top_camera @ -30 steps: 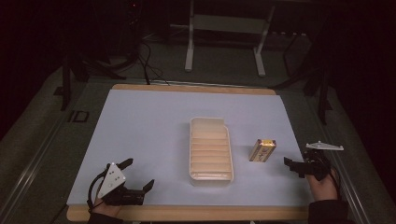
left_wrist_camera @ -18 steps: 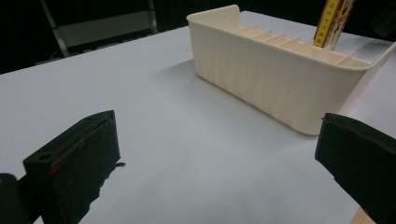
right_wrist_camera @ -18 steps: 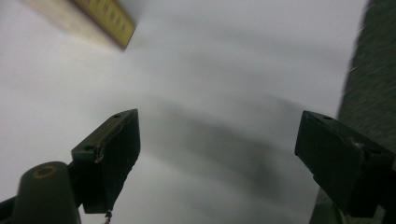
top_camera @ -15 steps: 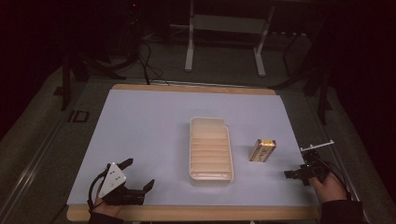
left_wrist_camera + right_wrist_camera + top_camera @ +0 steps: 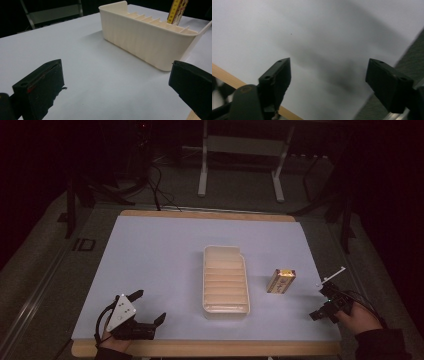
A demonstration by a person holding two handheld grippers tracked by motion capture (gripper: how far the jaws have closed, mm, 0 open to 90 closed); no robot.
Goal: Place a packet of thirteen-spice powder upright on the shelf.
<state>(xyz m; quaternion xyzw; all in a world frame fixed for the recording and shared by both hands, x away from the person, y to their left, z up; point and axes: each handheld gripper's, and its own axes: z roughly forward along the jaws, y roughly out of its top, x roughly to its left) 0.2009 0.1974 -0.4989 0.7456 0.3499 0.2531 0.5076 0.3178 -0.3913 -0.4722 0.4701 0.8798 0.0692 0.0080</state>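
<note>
The left gripper (image 5: 150, 307) rests at the table's (image 5: 160, 250) near left corner with its jaws wide and holding nothing; the right gripper (image 5: 320, 307), also wide and unladen, sits near the table's right edge. The left gripper view shows the cream tray's (image 5: 140, 40) ribbed side wall, with the small box (image 5: 178, 10) peeking over its far rim. The right gripper view shows bare tabletop between its jaws. From above, the box (image 5: 281, 281) lies between tray (image 5: 226, 279) and right gripper, nearer the tray.
</note>
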